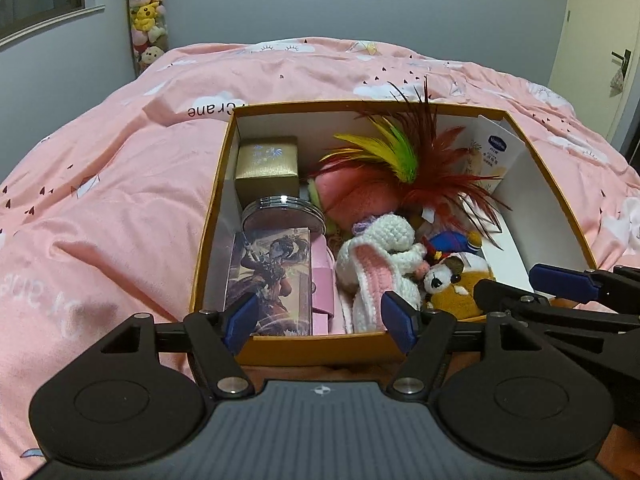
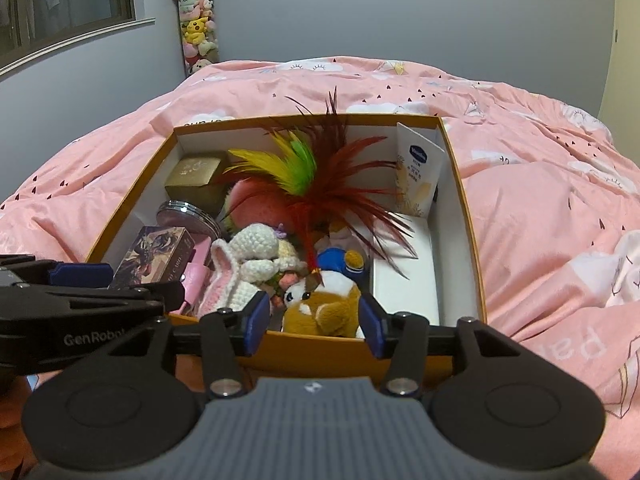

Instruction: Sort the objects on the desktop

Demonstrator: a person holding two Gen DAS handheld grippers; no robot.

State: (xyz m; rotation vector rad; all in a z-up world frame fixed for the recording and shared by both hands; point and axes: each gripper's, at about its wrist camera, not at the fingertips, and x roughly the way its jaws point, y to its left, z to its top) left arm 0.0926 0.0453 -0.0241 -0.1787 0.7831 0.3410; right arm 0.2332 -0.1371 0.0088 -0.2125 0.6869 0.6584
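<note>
Left gripper (image 1: 320, 318): jaws wide apart, nothing between the blue pads; it hangs over the near wall of the box, pointing down into it.
Right gripper (image 2: 313, 322): jaws partly apart, narrower than the left, holding nothing; the dog plush shows just behind the gap, not pressed by the pads.
Box (image 1: 320, 346): orange outside, white inside, without lid, standing on the bed.
Bed (image 1: 120, 184): covered with a pink quilt with a cloud print.
Card pack (image 1: 270, 280): picture box, lying at the near left side of the box.
Round tin (image 1: 282, 210): silver lid, behind the card pack, partly under it.
Gold box (image 1: 267, 166): small cube in the far left corner.
Crochet bunny (image 1: 380, 256): white and pink, in the middle, touching the dog plush.
Dog plush (image 2: 320, 304): brown and white with a blue hat, at the near wall.
Feather toy (image 1: 416, 160): red, yellow and green feathers, rising above the pink plush (image 1: 356, 194).
White tube (image 2: 418, 170): leaning upright in the far right corner.
Wall corner: a tall column of plush toys (image 2: 196, 28).
</note>
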